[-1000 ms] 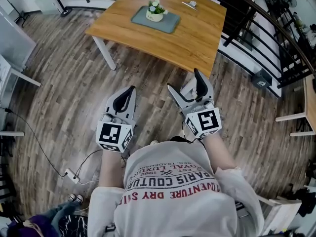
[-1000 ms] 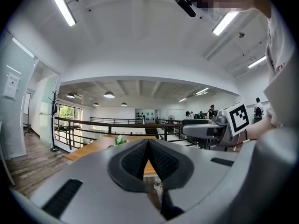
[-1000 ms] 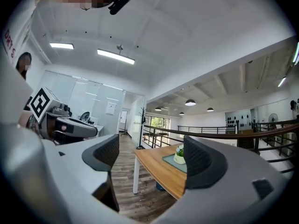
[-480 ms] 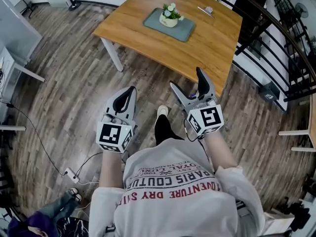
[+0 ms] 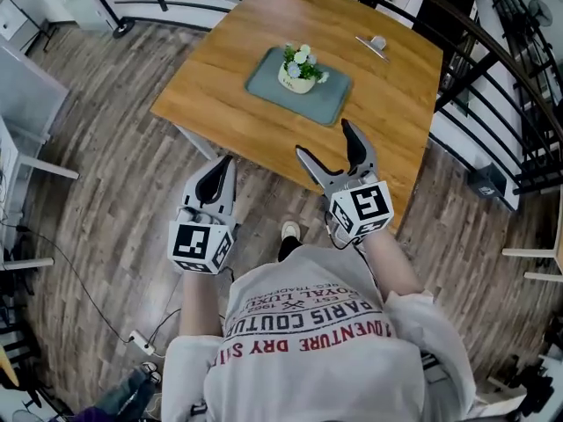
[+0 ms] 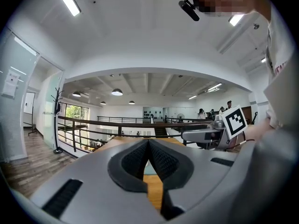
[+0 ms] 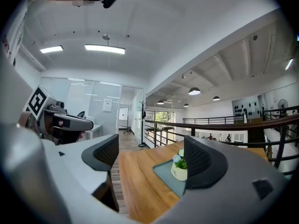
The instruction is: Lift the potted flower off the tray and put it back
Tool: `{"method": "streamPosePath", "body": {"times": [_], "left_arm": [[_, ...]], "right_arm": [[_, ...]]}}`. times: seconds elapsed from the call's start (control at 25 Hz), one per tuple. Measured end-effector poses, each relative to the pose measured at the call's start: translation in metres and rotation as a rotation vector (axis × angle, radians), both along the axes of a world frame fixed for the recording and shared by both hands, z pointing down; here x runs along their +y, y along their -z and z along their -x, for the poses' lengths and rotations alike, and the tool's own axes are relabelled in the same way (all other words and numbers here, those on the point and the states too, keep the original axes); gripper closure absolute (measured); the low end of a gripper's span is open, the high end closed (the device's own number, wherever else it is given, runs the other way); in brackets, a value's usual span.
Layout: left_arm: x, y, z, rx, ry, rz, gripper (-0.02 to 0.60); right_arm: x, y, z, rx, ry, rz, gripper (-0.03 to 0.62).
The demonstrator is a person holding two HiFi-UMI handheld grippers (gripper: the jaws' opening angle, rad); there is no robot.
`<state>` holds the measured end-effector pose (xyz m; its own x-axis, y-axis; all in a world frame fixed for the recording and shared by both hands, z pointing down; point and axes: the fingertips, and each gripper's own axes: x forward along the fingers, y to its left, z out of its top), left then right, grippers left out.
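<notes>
A small white pot of white and blue flowers stands on a grey-green tray in the middle of a wooden table. My right gripper is open and empty, held level with its tips over the table's near edge, short of the tray. In the right gripper view the potted flower and the tray show ahead between the wide-apart jaws. My left gripper hangs over the floor just before the table, shut with nothing in it. Its pads meet in the left gripper view.
A small pale object lies near the table's far right corner. Black railings run behind and to the right of the table. A white desk stands at the left. My shoe is on the wood floor; a power strip lies lower left.
I have walked toward the table, which now sits closer in the head view. Both grippers came forward with me; the right one's tips now overlap the table's edge. Jaws unchanged.
</notes>
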<state>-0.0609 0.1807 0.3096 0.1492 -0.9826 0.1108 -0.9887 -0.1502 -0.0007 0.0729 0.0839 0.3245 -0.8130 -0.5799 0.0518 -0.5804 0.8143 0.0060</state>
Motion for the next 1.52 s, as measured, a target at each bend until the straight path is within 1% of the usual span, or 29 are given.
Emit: {"method": "streamPosePath", "body": {"times": [0.12,0.24,0.48,0.64,0.8,0.88,1.04,1.16,1.28,1.52], "left_arm": [[-0.048,0.007,0.006,-0.017,-0.025,-0.021,0.569],[-0.090,0.010,0.006,-0.023,-0.047,-0.024,0.569],[-0.145,0.006,0.008,-0.022,-0.108,-0.007,0.569],[-0.183,-0.002,0.010,-0.019,-0.176,0.007,0.569],[-0.226,-0.009,0.015,0.000,-0.255,0.013,0.569],[-0.248,-0.014,0.018,0.008,-0.299,0.021,0.569],[-0.283,-0.025,0.023,-0.008,-0.394,0.046,0.569],[-0.304,-0.033,0.028,-0.002,-0.454,0.059,0.569],[-0.321,-0.044,0.033,0.007,-0.487,0.075,0.569],[-0.343,-0.071,0.036,0.030,-0.515,0.114,0.569]], "right_arm": [[-0.042,0.003,0.012,0.006,0.002,-0.016,0.174],[-0.076,0.004,0.013,0.010,-0.012,-0.012,0.175],[-0.120,-0.003,0.011,0.012,-0.056,0.024,0.175],[-0.148,-0.016,0.013,0.031,-0.091,0.067,0.174],[-0.170,-0.028,0.024,0.045,-0.083,0.100,0.175],[-0.182,-0.039,0.030,0.082,-0.086,0.115,0.174],[-0.202,-0.069,0.042,0.174,-0.092,0.183,0.170],[-0.219,-0.096,0.049,0.247,-0.088,0.222,0.166],[-0.232,-0.123,0.056,0.308,-0.072,0.260,0.164],[-0.248,-0.176,0.065,0.431,-0.015,0.318,0.158]]}}
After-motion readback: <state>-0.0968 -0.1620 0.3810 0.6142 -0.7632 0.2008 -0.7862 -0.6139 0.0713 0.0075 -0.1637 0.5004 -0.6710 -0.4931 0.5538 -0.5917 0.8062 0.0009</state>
